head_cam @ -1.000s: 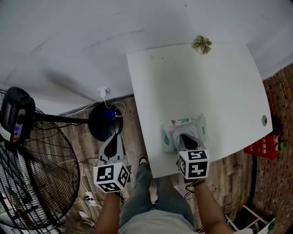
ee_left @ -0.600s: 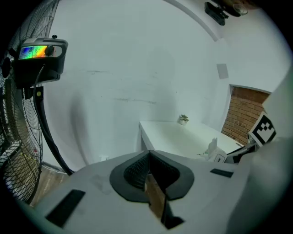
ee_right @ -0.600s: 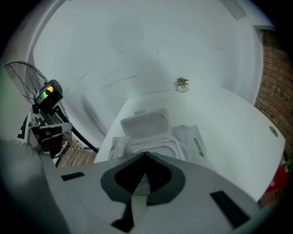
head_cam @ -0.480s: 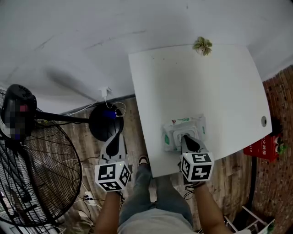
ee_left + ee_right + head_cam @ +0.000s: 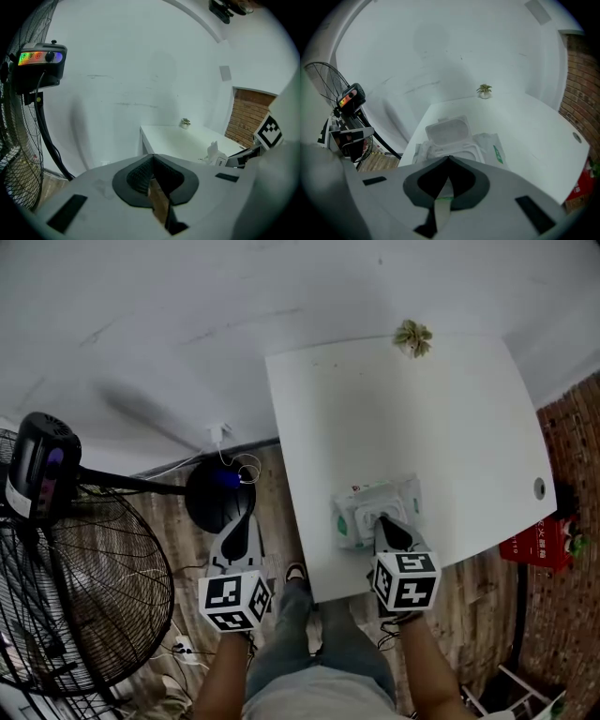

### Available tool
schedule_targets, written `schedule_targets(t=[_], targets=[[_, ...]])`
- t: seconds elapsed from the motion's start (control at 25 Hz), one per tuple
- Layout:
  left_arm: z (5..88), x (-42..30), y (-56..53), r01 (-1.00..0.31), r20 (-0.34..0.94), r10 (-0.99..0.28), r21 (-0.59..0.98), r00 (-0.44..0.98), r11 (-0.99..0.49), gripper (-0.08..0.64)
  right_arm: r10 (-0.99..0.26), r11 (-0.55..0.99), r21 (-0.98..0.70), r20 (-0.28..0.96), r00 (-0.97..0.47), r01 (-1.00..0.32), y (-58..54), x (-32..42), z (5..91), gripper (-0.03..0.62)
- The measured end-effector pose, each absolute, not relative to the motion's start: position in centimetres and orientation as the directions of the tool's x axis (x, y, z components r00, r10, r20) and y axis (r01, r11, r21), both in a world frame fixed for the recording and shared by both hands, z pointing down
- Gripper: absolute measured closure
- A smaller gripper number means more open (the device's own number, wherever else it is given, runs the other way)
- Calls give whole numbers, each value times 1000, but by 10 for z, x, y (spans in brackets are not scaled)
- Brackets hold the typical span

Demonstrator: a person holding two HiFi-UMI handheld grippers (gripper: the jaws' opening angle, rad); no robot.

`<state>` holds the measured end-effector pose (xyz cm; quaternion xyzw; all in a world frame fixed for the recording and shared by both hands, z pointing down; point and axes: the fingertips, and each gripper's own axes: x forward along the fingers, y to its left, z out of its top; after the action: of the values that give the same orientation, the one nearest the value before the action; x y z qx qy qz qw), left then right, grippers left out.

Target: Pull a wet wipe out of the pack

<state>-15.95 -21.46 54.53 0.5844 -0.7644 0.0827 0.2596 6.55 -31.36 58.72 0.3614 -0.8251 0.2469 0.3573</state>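
Note:
The wet wipe pack point(image 5: 358, 514) lies near the front edge of the white table point(image 5: 422, 418), white with green print. Its flip lid point(image 5: 447, 129) stands open. My right gripper point(image 5: 382, 521) is over the pack's near end, tips at the opening. In the right gripper view its jaws point(image 5: 449, 158) meet at the tips, and I see no wipe held clear of the pack. The left gripper point(image 5: 239, 521) hangs off the table's left side above the wooden floor, jaws shut and empty point(image 5: 153, 157). The pack point(image 5: 215, 157) shows at the right of that view.
A small potted plant point(image 5: 412, 337) stands at the table's far edge. A standing fan point(image 5: 84, 596) with its control head point(image 5: 42, 474) and round base point(image 5: 217, 493) fills the left. A red object point(image 5: 548, 540) sits on the floor at the right, by a brick wall.
My right gripper has drawn back slightly toward me, uncovering more of the pack's white opening. The left gripper has hardly moved.

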Motion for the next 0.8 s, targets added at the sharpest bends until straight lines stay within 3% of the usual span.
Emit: schedule_targets(t=[0.8], targets=[[522,-147,-218,-943,460,-871,179,-173,282,560,-476,613,-136,723,-501,-778,-320,73,551,592]])
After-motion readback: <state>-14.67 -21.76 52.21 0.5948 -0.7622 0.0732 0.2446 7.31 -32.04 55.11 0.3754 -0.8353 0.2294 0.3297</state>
